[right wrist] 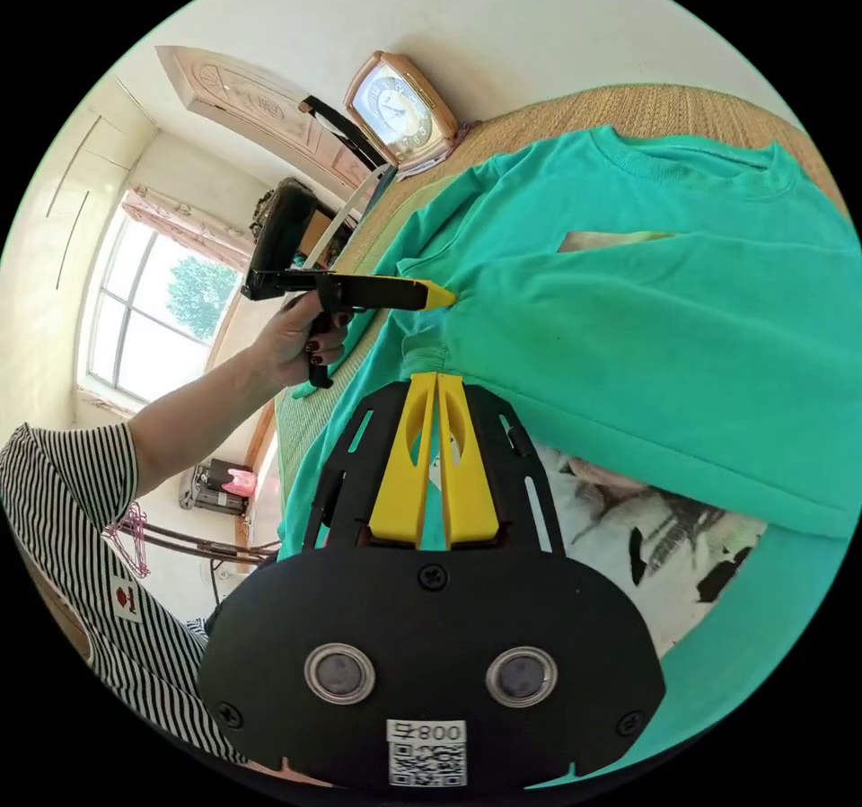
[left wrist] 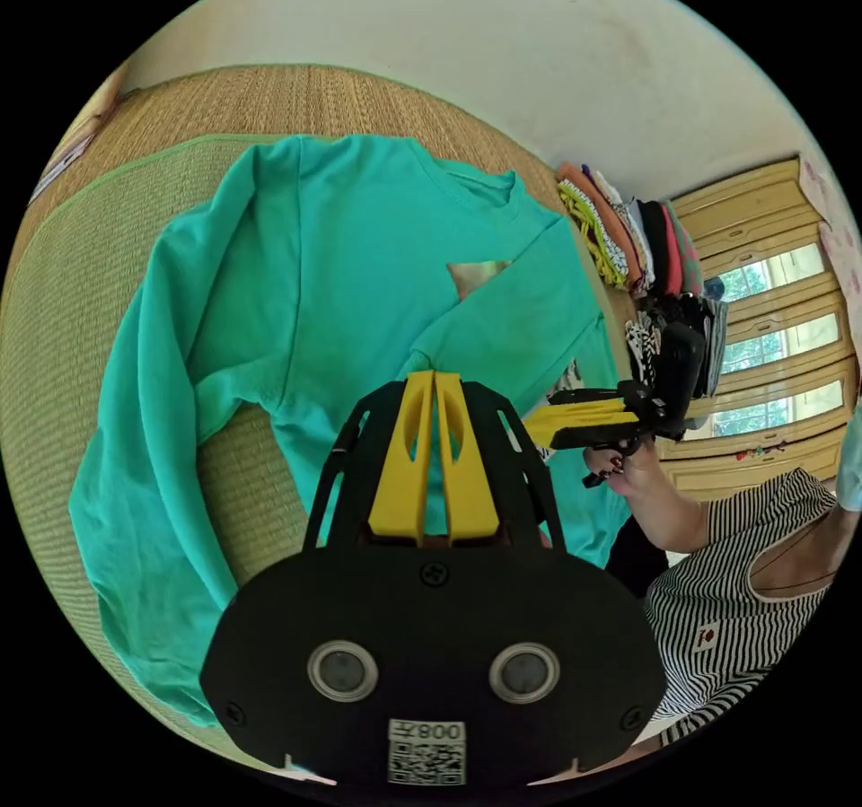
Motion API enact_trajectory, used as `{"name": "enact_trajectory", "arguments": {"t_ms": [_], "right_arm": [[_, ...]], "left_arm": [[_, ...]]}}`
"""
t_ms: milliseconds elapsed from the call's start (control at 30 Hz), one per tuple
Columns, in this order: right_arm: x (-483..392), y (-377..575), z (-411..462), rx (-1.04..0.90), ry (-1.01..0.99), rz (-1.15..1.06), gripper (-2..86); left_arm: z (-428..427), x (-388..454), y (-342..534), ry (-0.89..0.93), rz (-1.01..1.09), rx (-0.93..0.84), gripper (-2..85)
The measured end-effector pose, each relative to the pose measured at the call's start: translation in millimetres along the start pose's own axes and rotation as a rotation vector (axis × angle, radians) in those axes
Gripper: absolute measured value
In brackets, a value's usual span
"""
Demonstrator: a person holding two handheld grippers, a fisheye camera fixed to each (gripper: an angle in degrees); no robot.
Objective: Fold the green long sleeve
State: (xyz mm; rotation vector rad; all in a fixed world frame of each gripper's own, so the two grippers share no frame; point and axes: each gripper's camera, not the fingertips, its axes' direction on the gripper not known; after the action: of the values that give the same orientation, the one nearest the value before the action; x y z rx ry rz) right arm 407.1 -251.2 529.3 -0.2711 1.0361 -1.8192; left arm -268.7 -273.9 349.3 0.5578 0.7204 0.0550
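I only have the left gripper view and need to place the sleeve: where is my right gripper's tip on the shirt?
Observer: The right gripper has its jaws together, tip at the ribbed cuff of the sleeve folded across the green shirt.
Operator: Anything under that sleeve?
Observer: A white patch with black marks shows below its edge; print or separate cloth, I cannot tell.
Operator: Anything else nearby?
Observer: A clock leans on the wall beside the mat.

Folded clothes stack (left wrist: pixel 628 232) crowds one mat (left wrist: pixel 81 304) edge; clock (right wrist: pixel 395 111) another
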Motion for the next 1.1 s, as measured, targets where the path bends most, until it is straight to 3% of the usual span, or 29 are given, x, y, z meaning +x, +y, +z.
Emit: {"name": "enact_trajectory", "arguments": {"t_ms": [133,267,400,667,967,1100], "right_arm": [[17,21,-75,0.127,0.185,0.018,0.0],[61,46,-152,0.242,0.472,0.163,0.0],[92,52,-166,0.133,0.616,0.232,0.0],[80,65,-163,0.115,0.696,0.174,0.0],[79,84,-182,0.184,0.684,0.260,0.0],[55,88,-186,0.225,0.669,0.190,0.0]], "left_arm": [[-9,34,-1,0.067,0.067,0.166,0.2],[33,93,-46,0.173,0.225,0.118,0.2],[85,139,-97,0.207,0.288,0.063,0.2],[166,203,-170,0.071,0.267,-0.007,0.1],[174,236,-165,0.016,0.315,0.036,0.2],[182,237,-161,-0.046,0.299,-0.014,0.1]]}}
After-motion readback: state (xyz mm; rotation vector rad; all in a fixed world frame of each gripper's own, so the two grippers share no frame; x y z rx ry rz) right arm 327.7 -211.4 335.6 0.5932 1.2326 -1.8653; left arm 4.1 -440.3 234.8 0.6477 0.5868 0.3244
